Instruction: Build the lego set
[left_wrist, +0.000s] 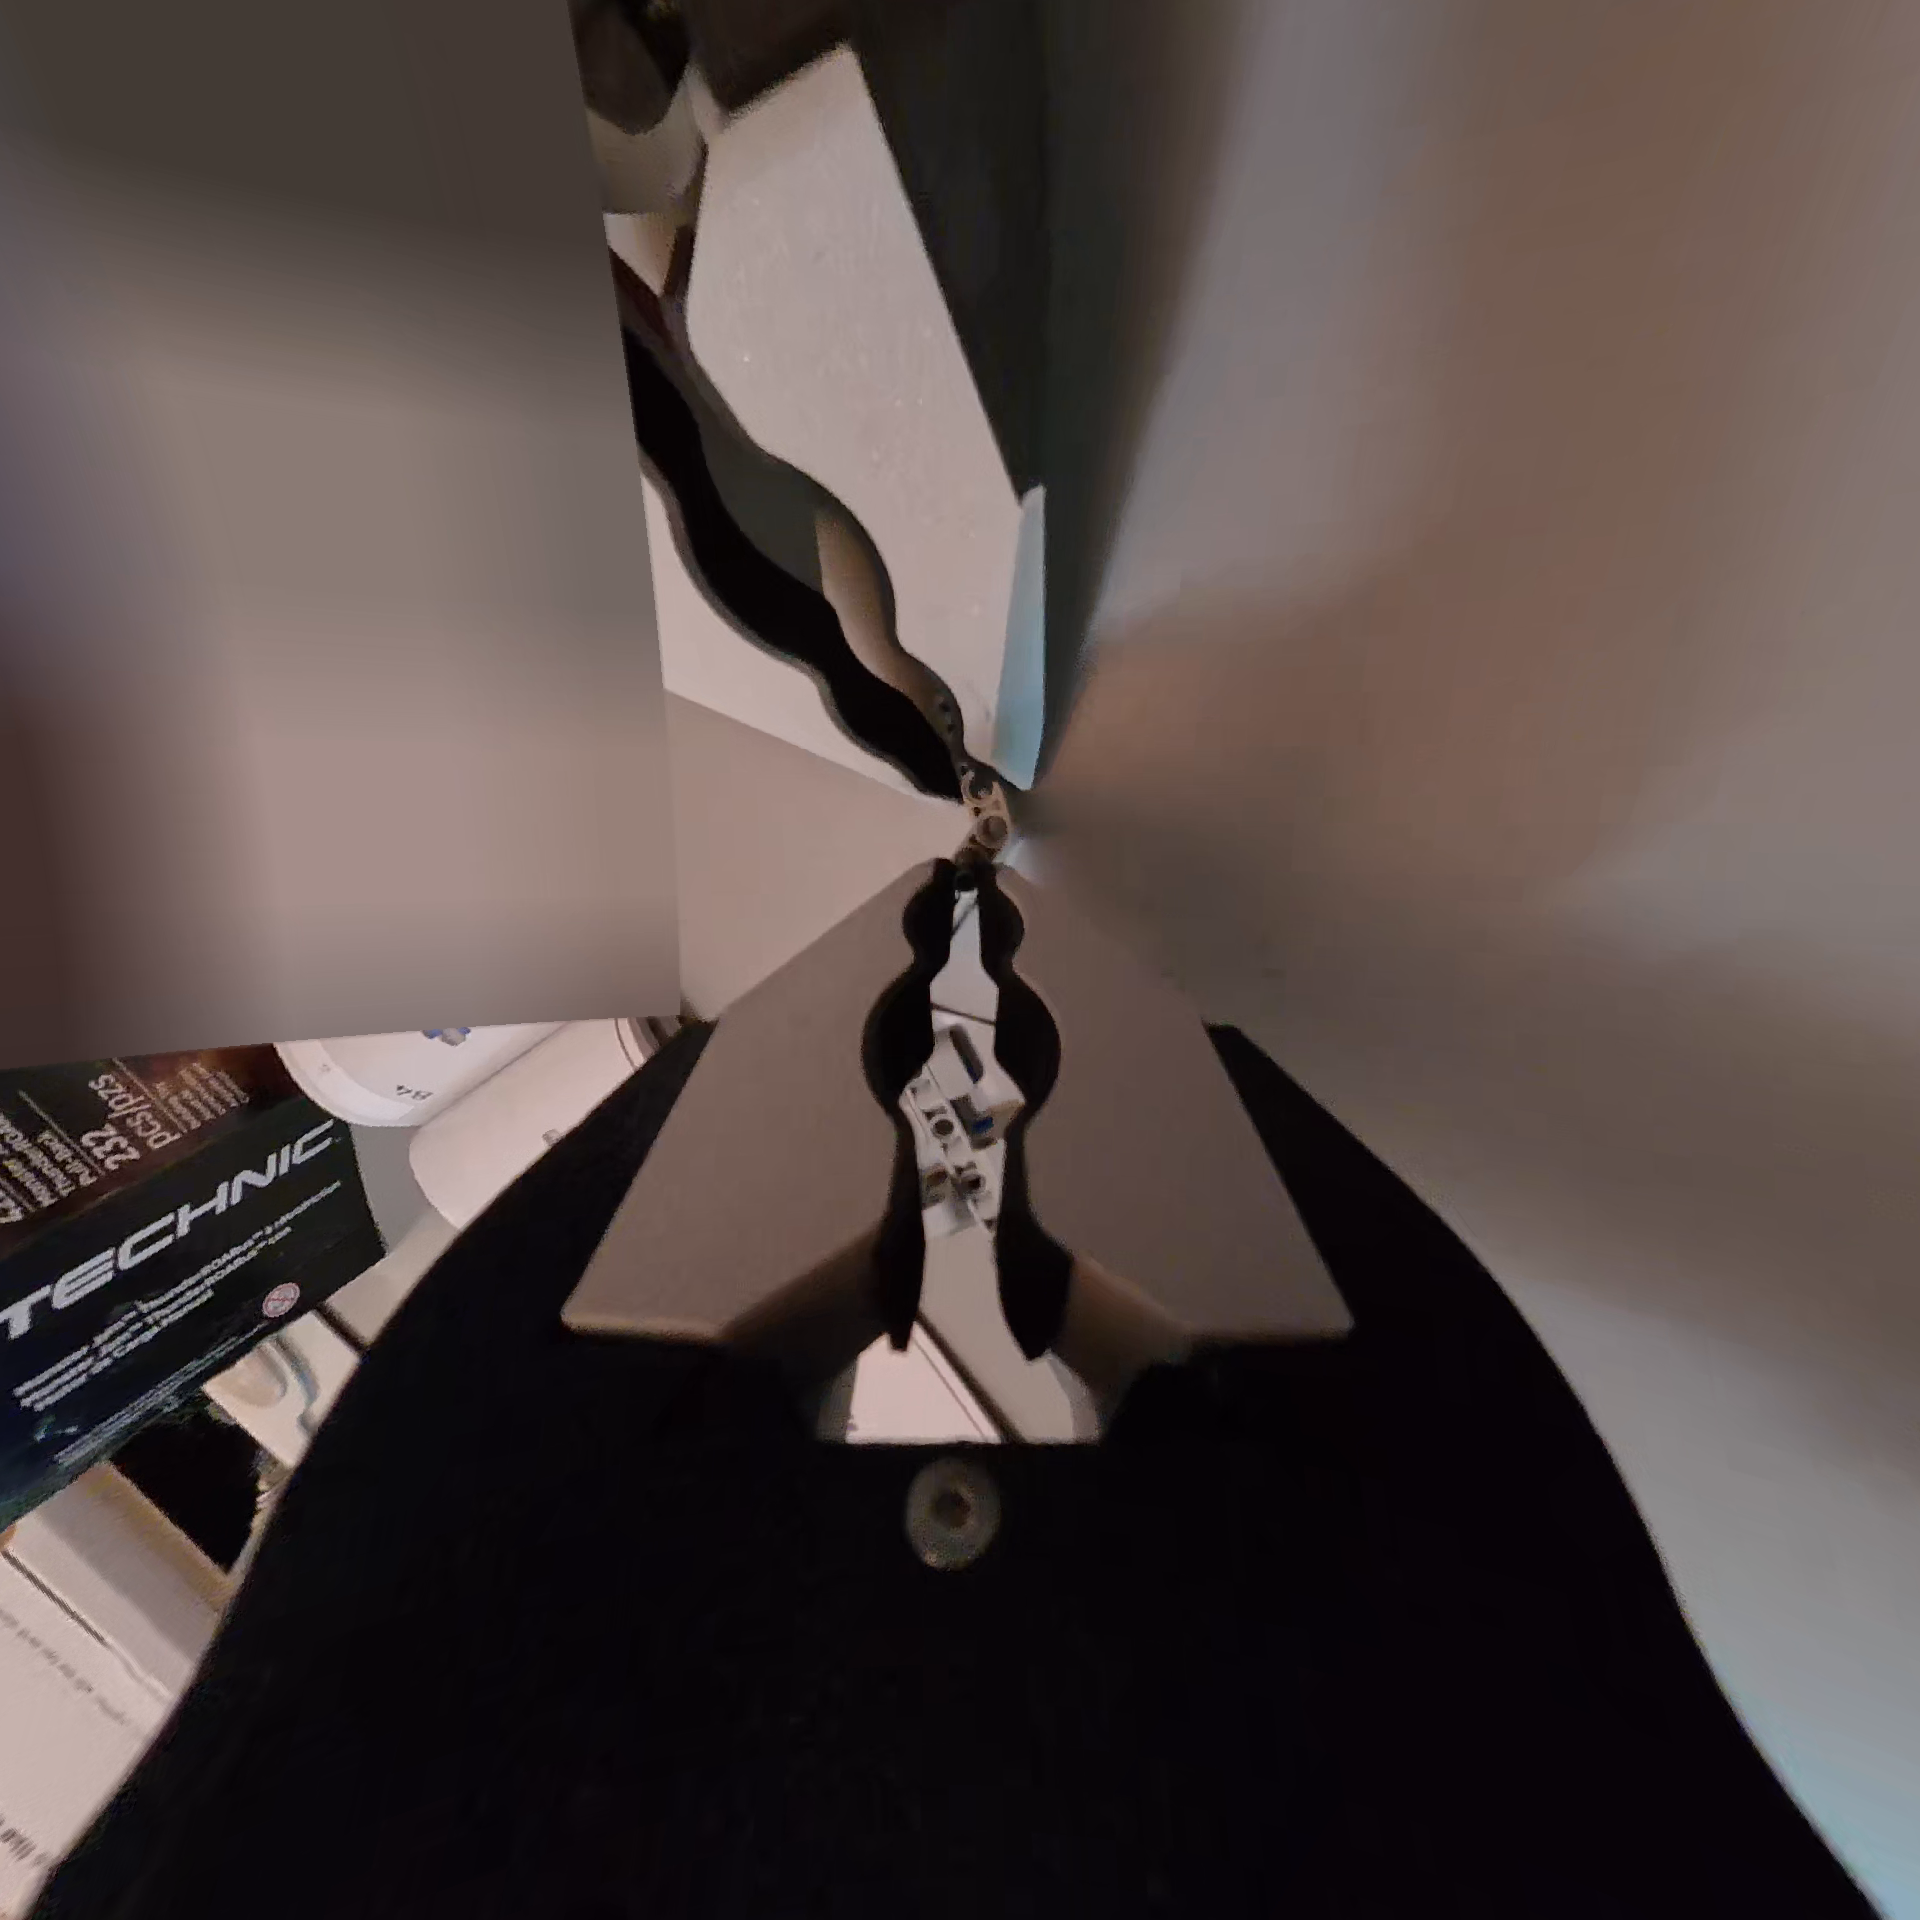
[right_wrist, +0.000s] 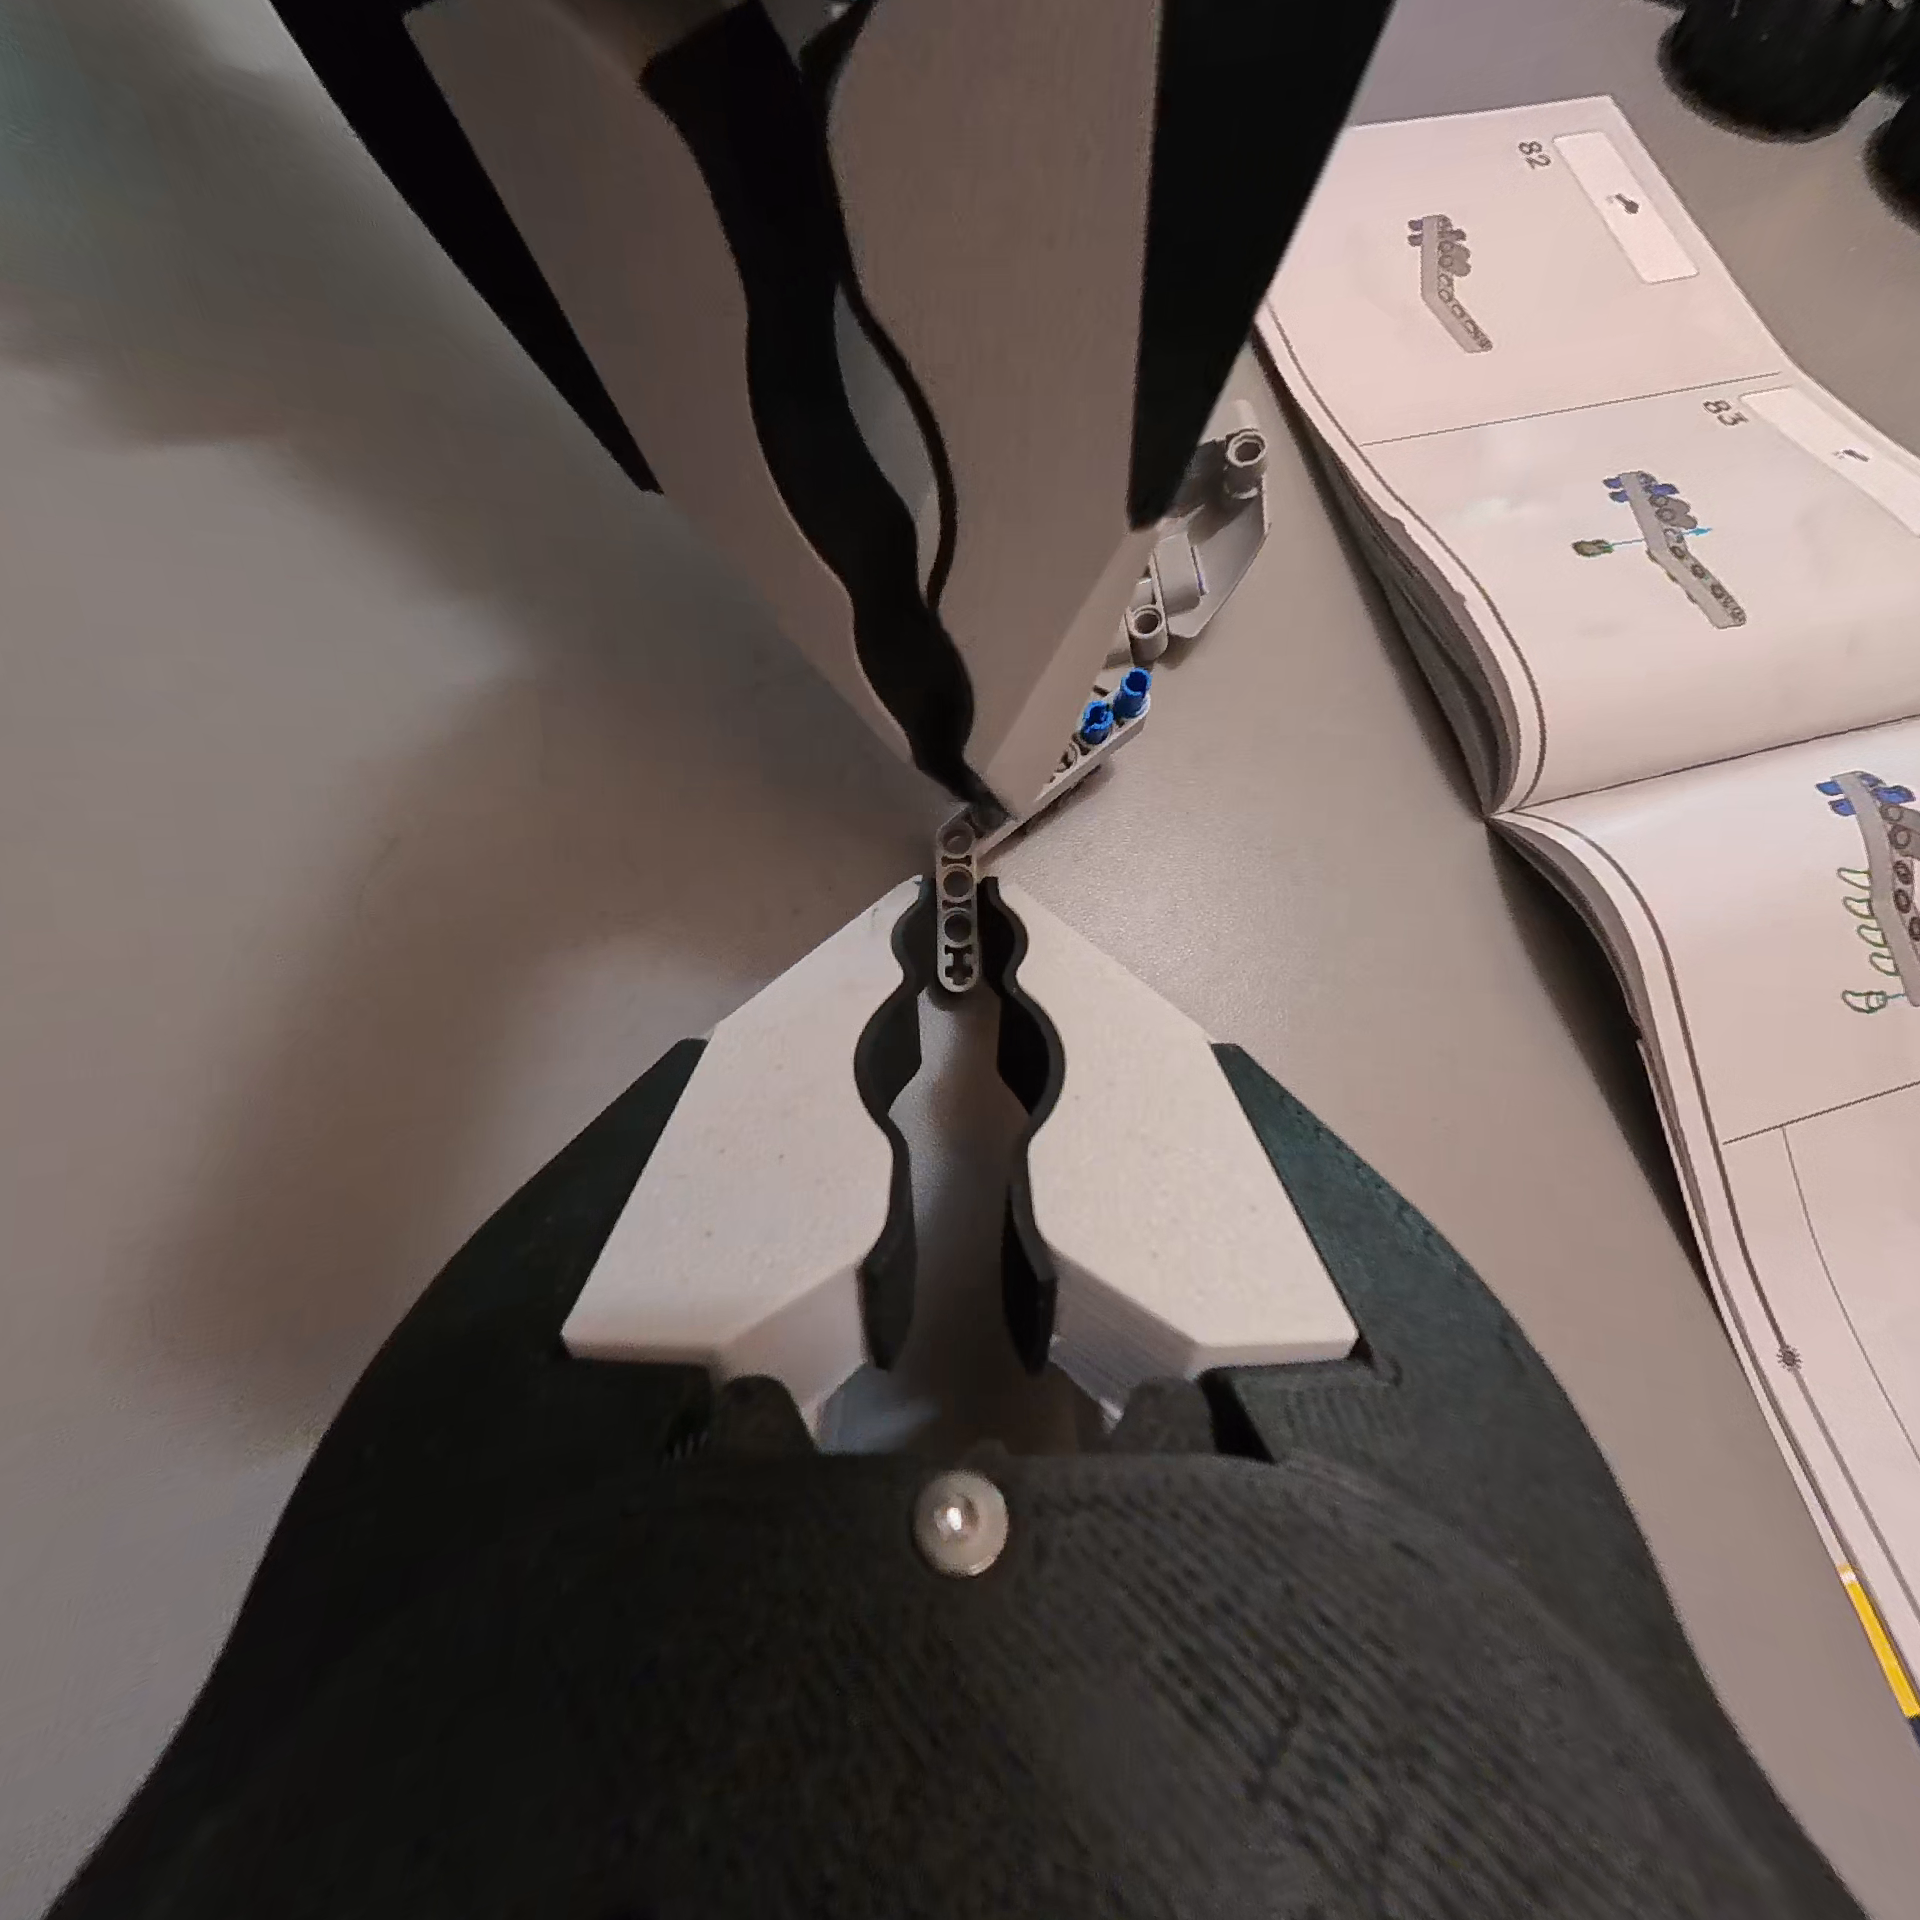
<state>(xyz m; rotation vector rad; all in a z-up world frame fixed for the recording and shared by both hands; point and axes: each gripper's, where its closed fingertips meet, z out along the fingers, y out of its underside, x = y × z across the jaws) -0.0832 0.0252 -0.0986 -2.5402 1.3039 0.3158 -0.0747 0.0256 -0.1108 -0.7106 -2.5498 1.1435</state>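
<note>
**Right wrist view: two grippers meet tip to tip over a grey bench**

The bench (right_wrist: 312, 727) is plain matte grey, bare on the left side. An open instruction booklet (right_wrist: 1558, 436) lies at its right, and dark round objects sit at the top right corner, too cropped to identify.

The right gripper (right_wrist: 958, 914) has its jaws clenched on a short grey beam (right_wrist: 958, 904), whose long axis runs along the fingers, pointing away from the camera. At its far end the beam meets a long thin grey beam (right_wrist: 1081, 769) that angles off up and to the right and carries two blue pins (right_wrist: 1112, 707). The left gripper (right_wrist: 961, 784) comes down from above, jaws clenched at that junction. Grey lego pieces (right_wrist: 1216, 530) lie on the bench behind it, near the booklet.

In the left wrist view the left gripper (left_wrist: 971, 868) meets the right gripper (left_wrist: 971, 779) at the beam (left_wrist: 987, 821); a black set box (left_wrist: 156, 1278) stands at the lower left. Much of this view is blurred over.
</note>
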